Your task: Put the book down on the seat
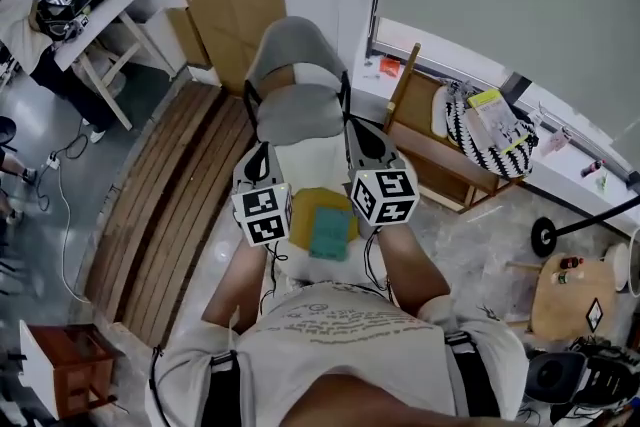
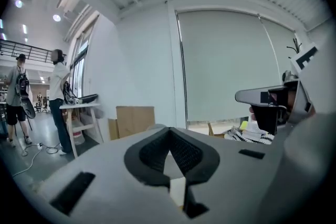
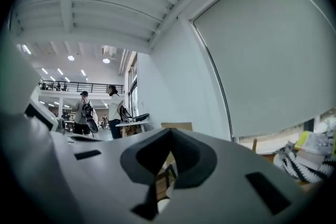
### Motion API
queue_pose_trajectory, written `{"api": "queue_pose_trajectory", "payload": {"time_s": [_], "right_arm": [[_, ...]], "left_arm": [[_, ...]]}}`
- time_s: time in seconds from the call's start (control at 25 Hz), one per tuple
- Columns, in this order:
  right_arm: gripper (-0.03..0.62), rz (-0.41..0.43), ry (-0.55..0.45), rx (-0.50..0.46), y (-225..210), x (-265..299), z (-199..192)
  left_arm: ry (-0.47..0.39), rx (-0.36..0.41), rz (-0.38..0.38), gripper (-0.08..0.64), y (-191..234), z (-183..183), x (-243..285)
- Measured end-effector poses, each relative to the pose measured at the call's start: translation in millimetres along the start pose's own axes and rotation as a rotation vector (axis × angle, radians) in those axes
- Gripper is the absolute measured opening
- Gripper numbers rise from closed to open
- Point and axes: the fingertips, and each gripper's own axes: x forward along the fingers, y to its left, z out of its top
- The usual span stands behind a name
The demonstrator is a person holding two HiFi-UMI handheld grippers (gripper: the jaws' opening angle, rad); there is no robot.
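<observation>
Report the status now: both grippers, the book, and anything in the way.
Left gripper shut, empty. Right gripper shut, empty. Book lying on the chair seat, below both. Nothing in the way.

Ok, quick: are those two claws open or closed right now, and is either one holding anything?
Left gripper: closed, holding nothing.
Right gripper: closed, holding nothing.
</observation>
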Motion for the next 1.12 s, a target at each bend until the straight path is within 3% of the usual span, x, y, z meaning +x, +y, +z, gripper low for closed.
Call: {"api": "queue_pose_trajectory", "payload": {"time_s": [0.2, 0.56, 1.12], "right_arm": [[0.026, -0.033, -0.018, -0.031, -5.1, -4.0, 11.6], [0.026, -0.033, 0.014, -0.058, -5.0, -3.5, 4.1], [0.026, -0.029, 0.025, -0.044, -3.2, -7.4, -7.3]], "left_arm": [[-0.071, 0.08, 0.044, 0.02, 3.9, 27.4, -2.8], [-0.079, -0.004, 0.04, 0.02, 12.7, 36.3, -2.9], [-0.027, -0.062, 0.021, 0.02, 15.7, 16.4, -4.5]]}}
